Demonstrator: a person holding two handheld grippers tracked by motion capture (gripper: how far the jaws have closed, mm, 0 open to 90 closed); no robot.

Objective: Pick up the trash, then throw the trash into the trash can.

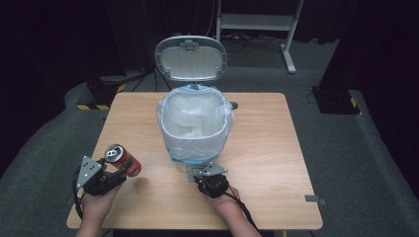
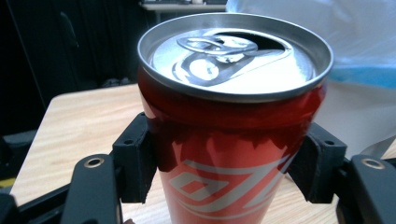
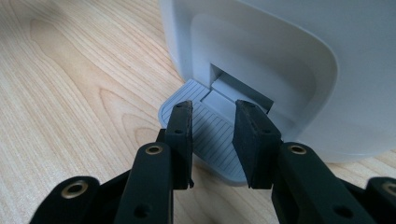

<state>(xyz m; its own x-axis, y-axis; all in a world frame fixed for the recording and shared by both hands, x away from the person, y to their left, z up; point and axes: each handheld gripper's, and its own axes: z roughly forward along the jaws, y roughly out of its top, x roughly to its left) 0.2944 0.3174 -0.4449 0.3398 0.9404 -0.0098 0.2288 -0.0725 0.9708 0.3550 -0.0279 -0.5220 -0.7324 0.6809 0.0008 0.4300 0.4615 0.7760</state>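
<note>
A red soda can [image 1: 122, 159] with an opened silver top [image 2: 233, 56] is held tilted above the table's near left, and my left gripper [image 1: 123, 169] is shut on its body [image 2: 233, 154], one jaw on each side. A white pedal bin [image 1: 197, 150] stands mid-table with its lid [image 1: 191, 59] up and a clear bag [image 1: 195, 118] lining it. My right gripper [image 1: 206, 174] sits at the bin's base. Its jaws stand a narrow gap apart, holding nothing, and rest over the ribbed grey foot pedal [image 3: 215, 140].
The wooden table [image 1: 267, 148] is bare to the right of the bin and in front of it. A small dark object [image 1: 233, 105] lies behind the bin. A white desk frame [image 1: 257, 22] stands on the grey floor beyond.
</note>
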